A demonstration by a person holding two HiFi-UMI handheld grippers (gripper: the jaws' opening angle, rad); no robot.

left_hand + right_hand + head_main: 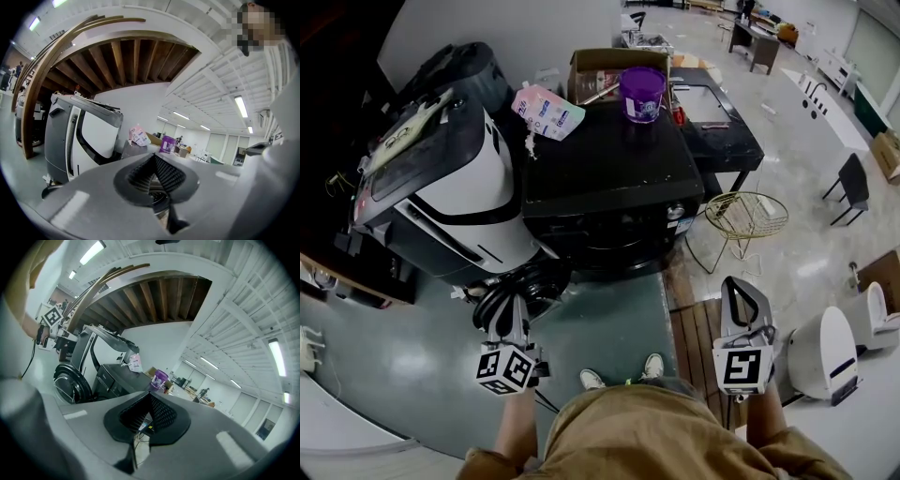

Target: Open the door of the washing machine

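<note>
The left gripper (514, 302) has its jaws pressed together with nothing caught between the pads. Its tip sits right by the round door (70, 383), low at the front left corner of the black washing machine (609, 202). The right gripper (741, 286) is closed too and empty, held well off to the machine's right over the wooden floor strip.

From where I stand the door looks already swung out on its hinge, glass facing away from the drum.

With closed jaws there's only a nudge on offer, so I'd worry about the tip sliding off the curved rim and the door drifting back. If it's pushed wider, it could knock the tilted white and grey unit (441, 187) just beside it.

From above, the machine's top edge hides the drum opening and the hinge. I can't tell whether the left tips are touching the door. The purple bucket (643, 92) and pink pouch (547, 111) sit at the top's back edge.
</note>
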